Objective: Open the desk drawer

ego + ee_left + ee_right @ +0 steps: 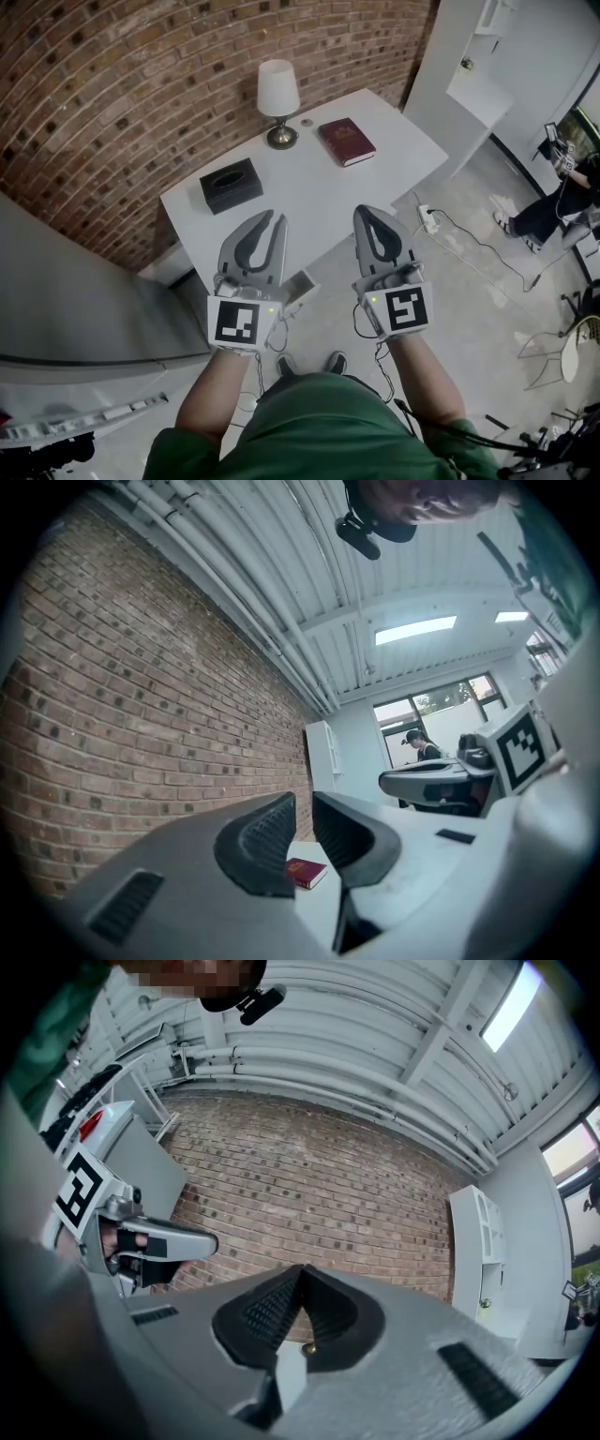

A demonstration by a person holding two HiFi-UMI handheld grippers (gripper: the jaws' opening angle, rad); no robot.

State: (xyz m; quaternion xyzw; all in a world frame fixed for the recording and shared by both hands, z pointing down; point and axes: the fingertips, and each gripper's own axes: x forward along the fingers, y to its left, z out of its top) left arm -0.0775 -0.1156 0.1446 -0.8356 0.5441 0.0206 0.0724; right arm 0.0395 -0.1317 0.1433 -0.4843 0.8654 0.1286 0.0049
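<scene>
Meanwhile, two claws hover at the near edge of the white desk (pixel 309 192), which lies at 12 o'clock: the left claw (pixel 275 217) slightly spread and empty, the right claw (pixel 367 212) pressed together. The drawer cannot be made out. A lamp (pixel 278 101), red book (pixel 346 141) and black box (pixel 231 184) sit on top.

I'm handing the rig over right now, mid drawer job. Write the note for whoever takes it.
Left gripper: jaws slightly apart, empty, held at the near edge of the desk.
Right gripper: shut, empty, level with the left one.
On the desk: lamp, book, black box.
Drawer: not clearly in view. A pale shape under the desk's near edge, by the left gripper, may be it.
Done: nothing gripped, no sign of pulling.
Left: find the drawer front, grip it, pull it open.
</scene>
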